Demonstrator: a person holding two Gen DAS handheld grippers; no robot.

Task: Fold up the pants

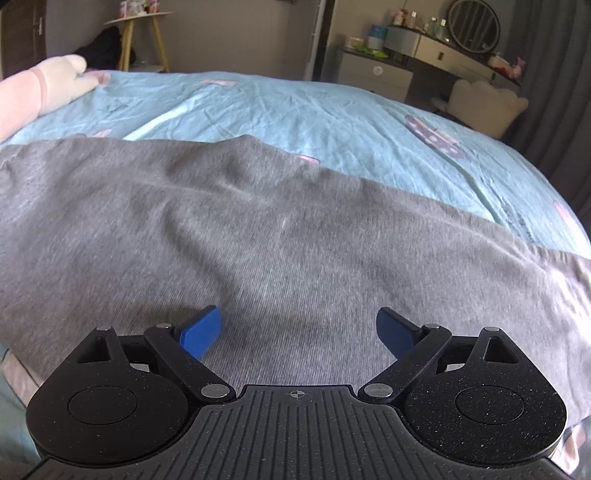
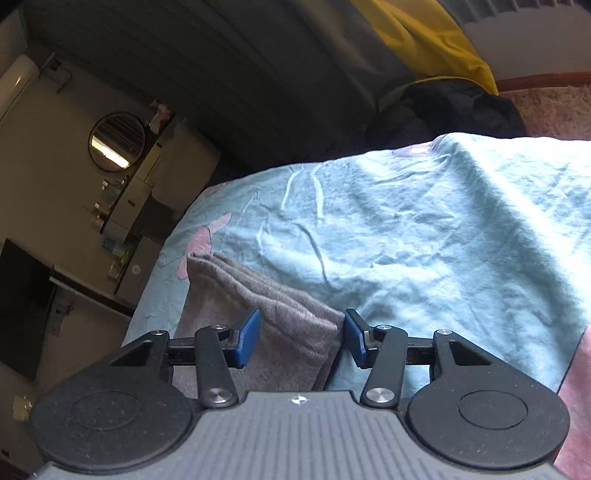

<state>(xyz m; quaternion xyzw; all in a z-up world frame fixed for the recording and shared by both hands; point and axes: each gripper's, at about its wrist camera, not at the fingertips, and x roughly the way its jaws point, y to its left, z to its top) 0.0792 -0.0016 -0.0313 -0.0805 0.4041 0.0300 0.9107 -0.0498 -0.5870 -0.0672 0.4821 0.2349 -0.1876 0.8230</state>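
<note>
Grey pants [image 1: 229, 229] lie spread flat across a light blue bed sheet [image 1: 332, 110] and fill the middle of the left wrist view. My left gripper [image 1: 298, 332] hovers just over the fabric, blue pads wide apart and nothing between them. In the right wrist view, which is rolled to one side, the layered end of the grey pants [image 2: 273, 314] lies on the sheet [image 2: 424, 240]. My right gripper [image 2: 301, 339] straddles that end. Its blue fingers [image 2: 248, 341] stand partly apart, with cloth in the gap and no visible pinch.
A pink plush toy [image 1: 40, 88] lies at the far left of the bed. Beyond the bed are a small yellow-legged side table [image 1: 136, 33], a dresser with a round mirror [image 1: 474, 26] and a cream chair [image 1: 487, 107]. Dark clothing [image 2: 443, 114] is heaped past the bed's edge.
</note>
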